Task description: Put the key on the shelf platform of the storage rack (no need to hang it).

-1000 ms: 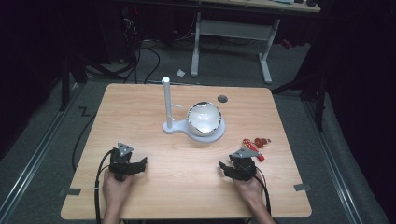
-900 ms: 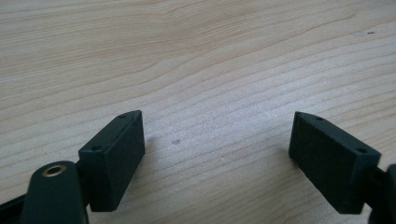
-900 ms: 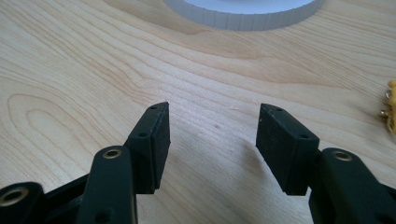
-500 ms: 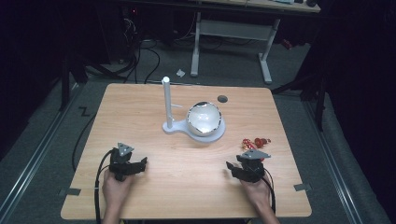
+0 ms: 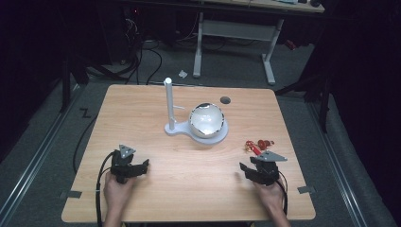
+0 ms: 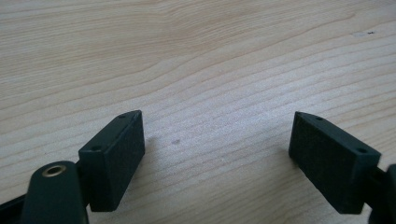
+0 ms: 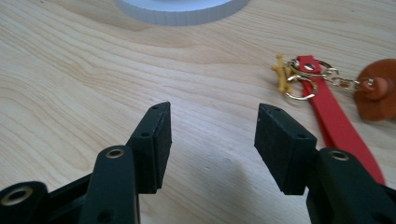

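Observation:
My left gripper (image 5: 136, 166) rests near the table's front left, held by a hand. In the left gripper view its jaws (image 6: 217, 154) stand wide open over bare wood with nothing between them. My right gripper (image 5: 248, 169) sits at the front right, also open and empty (image 7: 210, 140). A red keychain (image 5: 257, 144) lies just beyond it on the table. The right gripper view shows the keychain's red strap (image 7: 334, 119), gold ring (image 7: 297, 87) and orange-brown charm (image 7: 380, 93), all to the right of the jaws and apart from them.
A white stand (image 5: 172, 127) with an upright post (image 5: 168, 101) carries a shiny round bowl (image 5: 206, 120) at the table's middle back; its base edge (image 7: 182, 11) shows ahead of the right gripper. A small dark hole (image 5: 225, 100) sits behind the bowl. Cables trail off the front edge.
My right gripper has shifted to the right along the front of the table, just short of the keychain. The left gripper has stayed still.

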A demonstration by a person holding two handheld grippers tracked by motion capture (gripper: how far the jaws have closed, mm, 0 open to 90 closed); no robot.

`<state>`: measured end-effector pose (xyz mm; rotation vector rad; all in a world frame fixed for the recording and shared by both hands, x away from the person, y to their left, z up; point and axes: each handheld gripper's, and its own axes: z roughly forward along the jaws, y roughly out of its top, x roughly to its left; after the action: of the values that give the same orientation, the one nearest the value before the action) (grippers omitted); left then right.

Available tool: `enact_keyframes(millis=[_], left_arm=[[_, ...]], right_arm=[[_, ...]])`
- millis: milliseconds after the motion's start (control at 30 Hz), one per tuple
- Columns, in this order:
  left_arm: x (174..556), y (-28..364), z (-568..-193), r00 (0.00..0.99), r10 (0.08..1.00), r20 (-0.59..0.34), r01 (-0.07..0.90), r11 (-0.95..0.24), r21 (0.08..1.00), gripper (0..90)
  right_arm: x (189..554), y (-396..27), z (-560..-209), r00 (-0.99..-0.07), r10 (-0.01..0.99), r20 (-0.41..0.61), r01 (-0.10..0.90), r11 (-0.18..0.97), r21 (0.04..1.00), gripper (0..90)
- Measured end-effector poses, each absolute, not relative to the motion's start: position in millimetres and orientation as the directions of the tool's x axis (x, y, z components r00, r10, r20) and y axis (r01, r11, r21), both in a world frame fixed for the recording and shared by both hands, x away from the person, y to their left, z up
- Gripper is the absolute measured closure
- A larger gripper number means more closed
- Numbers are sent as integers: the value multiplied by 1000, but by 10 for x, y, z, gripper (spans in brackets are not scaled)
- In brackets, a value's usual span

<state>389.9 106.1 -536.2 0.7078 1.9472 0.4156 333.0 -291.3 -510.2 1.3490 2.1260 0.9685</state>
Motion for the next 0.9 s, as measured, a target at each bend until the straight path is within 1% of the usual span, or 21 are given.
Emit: enact_keyframes(millis=[300, 500, 767, 900], left_arm=[[3899, 1061, -5362, -346, 637, -689, 300, 771, 562, 187], [3899, 1061, -5362, -346, 636, -690, 299, 772, 562, 187], [3900, 1061, -5362, -346, 636, -690, 299, 771, 562, 187], [3900, 1060, -5362, -346, 636, -690, 299, 772, 561, 187]], right_arm=[[3314, -3100, -5065, -389, 921, 5, 600, 249, 760, 478], [3327, -3203, -5055, -374, 927, 31, 608, 220, 763, 493], [3382, -3348, -5004, -347, 936, 52, 611, 184, 770, 542], [3416, -3415, -4974, -330, 943, 52, 614, 172, 770, 552]])
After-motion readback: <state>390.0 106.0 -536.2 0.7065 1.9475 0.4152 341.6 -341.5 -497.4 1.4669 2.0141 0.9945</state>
